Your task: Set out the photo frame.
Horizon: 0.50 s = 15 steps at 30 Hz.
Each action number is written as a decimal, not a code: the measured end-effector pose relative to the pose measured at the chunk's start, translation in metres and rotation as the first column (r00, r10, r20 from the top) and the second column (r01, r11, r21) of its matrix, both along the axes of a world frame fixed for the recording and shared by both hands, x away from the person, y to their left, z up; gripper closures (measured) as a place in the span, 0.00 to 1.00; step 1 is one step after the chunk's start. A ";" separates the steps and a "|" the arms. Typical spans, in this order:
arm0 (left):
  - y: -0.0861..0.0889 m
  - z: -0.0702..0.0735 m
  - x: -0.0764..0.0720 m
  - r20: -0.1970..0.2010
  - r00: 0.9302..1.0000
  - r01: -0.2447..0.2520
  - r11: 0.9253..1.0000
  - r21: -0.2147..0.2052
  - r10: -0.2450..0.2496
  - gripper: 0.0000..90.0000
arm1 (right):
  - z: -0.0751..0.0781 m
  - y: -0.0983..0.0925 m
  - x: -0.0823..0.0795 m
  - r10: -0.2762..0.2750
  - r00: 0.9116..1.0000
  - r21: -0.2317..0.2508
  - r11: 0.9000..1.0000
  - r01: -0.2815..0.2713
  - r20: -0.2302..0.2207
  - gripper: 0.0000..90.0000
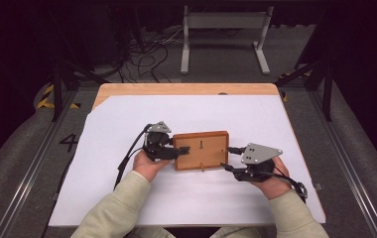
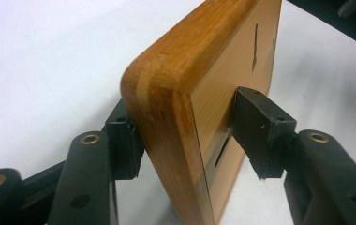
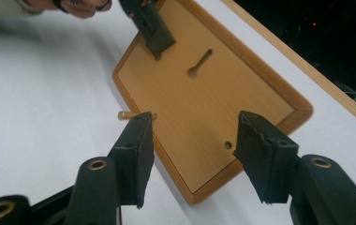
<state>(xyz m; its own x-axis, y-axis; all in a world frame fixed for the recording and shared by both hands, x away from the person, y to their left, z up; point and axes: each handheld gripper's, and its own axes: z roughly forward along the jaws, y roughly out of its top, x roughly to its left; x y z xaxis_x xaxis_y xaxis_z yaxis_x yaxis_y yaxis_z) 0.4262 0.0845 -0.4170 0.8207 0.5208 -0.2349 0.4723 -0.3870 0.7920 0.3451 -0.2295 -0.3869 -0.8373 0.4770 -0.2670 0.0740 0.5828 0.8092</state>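
A flat wooden frame (image 1: 201, 148) lies back side up on the white sheet, with a keyhole slot (image 3: 199, 63) in its panel and a small peg (image 3: 123, 114) sticking out of its near edge. My left gripper (image 1: 182, 151) has the frame's left edge (image 2: 176, 93) between its jaws, one pad (image 2: 255, 122) on the back panel and the other (image 2: 125, 140) on the face below. One of its jaws reaches in at the top of the right gripper view. My right gripper (image 1: 226, 157) hovers open at the frame's right end (image 3: 213, 103), its pads (image 3: 138, 150) apart and touching nothing.
The white sheet (image 1: 201, 109) covers most of a wooden table (image 1: 186, 89). Behind the table on the floor stand a grey metal frame (image 1: 223, 22) and loose cables (image 1: 147, 54). The person's sleeves (image 1: 122, 203) come in from the bottom.
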 end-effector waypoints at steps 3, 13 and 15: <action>0.000 0.004 -0.008 0.036 0.999 0.018 1.000 0.011 -0.018 0.55 | 0.007 -0.014 0.000 -0.019 1.000 0.071 0.997 0.020 -0.011 0.52; 0.003 0.007 -0.039 0.149 0.984 0.086 0.991 0.101 -0.100 0.62 | 0.017 -0.036 0.004 -0.067 0.998 0.155 0.986 0.069 -0.019 0.52; 0.002 0.008 -0.043 0.163 0.980 0.092 0.989 0.118 -0.111 0.63 | 0.017 -0.036 0.004 -0.066 0.998 0.153 0.986 0.068 -0.017 0.52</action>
<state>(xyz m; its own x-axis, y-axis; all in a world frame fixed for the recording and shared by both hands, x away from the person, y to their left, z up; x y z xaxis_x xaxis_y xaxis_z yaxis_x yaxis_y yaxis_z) 0.3829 0.0869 -0.4093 0.8934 0.4479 -0.0342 0.2891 -0.5149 0.8070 0.3492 -0.2656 -0.3701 -0.8046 0.5670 -0.1765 0.1188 0.4449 0.8877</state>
